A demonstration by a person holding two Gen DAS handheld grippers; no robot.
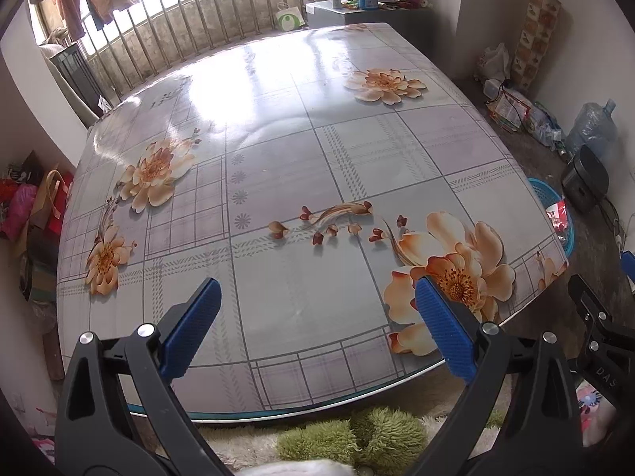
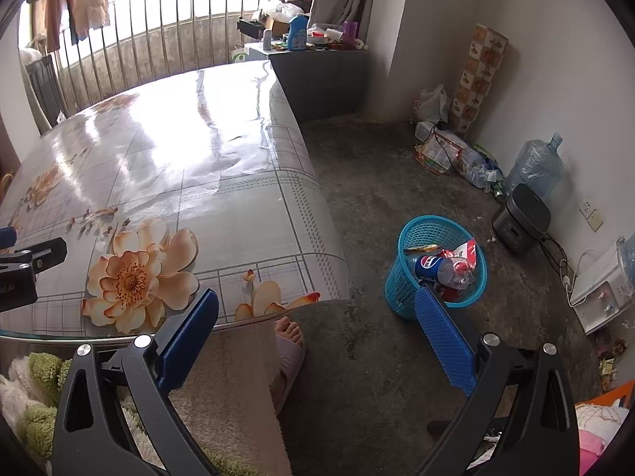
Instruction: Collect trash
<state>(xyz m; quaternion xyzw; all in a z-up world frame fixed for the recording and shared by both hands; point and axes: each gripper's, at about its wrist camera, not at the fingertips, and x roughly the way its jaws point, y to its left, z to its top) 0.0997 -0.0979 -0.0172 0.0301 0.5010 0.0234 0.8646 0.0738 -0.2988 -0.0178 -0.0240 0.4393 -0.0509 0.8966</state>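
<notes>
The left claw (image 1: pixel 317 309) hangs spread and empty over the flowered table (image 1: pixel 278 158). The right claw (image 2: pixel 317 317) is spread too, holding nothing. Just ahead of its right finger, on the floor, stands one blue mesh basket (image 2: pixel 401 281) holding one crushed Pepsi bottle (image 2: pixel 440 267) and red wrappers (image 2: pixel 466 250).

A glossy desk (image 1: pixel 278 166) covered in grey checked, flower-printed oilcloth fills the centre. Bright daylight comes through the barred metal window railing (image 1: pixel 190 16) at upper left. At right, rough dark concrete floor (image 2: pixel 377 182) meets plain white walls (image 2: pixel 555 59).
</notes>
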